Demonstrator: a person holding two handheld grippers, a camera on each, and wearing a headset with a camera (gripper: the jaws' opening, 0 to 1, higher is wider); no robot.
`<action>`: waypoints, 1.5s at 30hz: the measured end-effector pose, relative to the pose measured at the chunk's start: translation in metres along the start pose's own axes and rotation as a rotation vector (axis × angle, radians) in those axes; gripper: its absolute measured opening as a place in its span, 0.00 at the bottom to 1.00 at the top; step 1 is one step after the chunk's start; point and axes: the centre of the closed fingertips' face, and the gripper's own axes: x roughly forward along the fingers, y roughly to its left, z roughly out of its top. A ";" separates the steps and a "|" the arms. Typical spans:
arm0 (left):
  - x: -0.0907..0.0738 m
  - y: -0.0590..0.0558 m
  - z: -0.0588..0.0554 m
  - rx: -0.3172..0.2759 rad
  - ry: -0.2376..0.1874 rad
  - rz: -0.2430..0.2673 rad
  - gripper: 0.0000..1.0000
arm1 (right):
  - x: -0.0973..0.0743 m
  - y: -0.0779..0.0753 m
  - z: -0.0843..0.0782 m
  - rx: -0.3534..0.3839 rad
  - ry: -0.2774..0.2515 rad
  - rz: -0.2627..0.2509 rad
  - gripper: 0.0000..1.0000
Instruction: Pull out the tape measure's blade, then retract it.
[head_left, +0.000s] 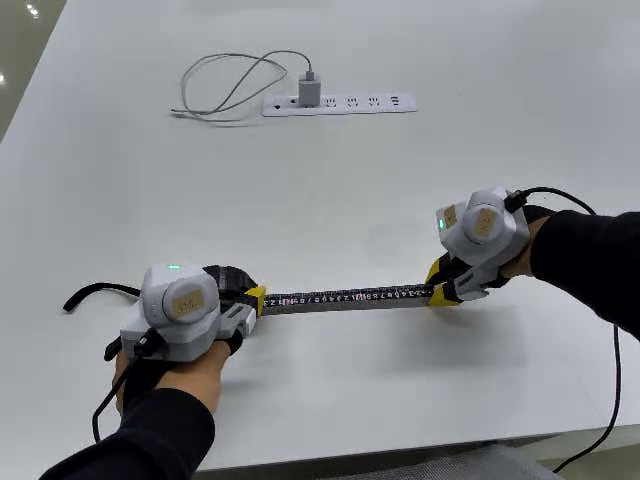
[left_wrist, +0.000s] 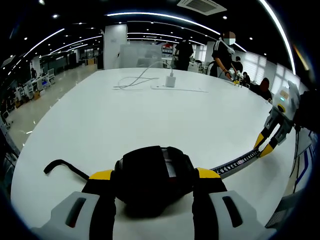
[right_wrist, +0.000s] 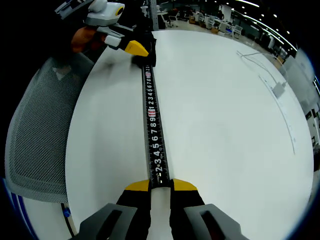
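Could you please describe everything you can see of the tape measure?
The tape measure has a rounded black case, plastic by its look, clamped in the yellow-tipped jaws of the left tool. A black strap trails from it across the white table. Its dark blade, printed with pale numerals, is pulled out straight, close to the table, and the right tool pinches its free end.

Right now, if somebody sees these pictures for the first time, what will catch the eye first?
The blade stretched across the near part of the white table draws the eye first. The left gripper holds the black tape measure case at one end; the right gripper has its jaws shut on the blade's tip at the other. Farther back lies a white power strip with a charger plugged in.
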 end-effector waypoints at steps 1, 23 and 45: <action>0.000 0.000 0.000 -0.001 -0.001 -0.001 0.57 | 0.000 -0.001 0.000 0.008 -0.002 0.001 0.09; 0.000 -0.001 0.001 0.002 -0.003 -0.011 0.58 | 0.004 0.000 0.007 -0.002 0.044 0.007 0.09; 0.000 -0.001 0.001 0.014 -0.006 -0.012 0.58 | 0.006 0.001 0.012 -0.008 0.067 0.007 0.09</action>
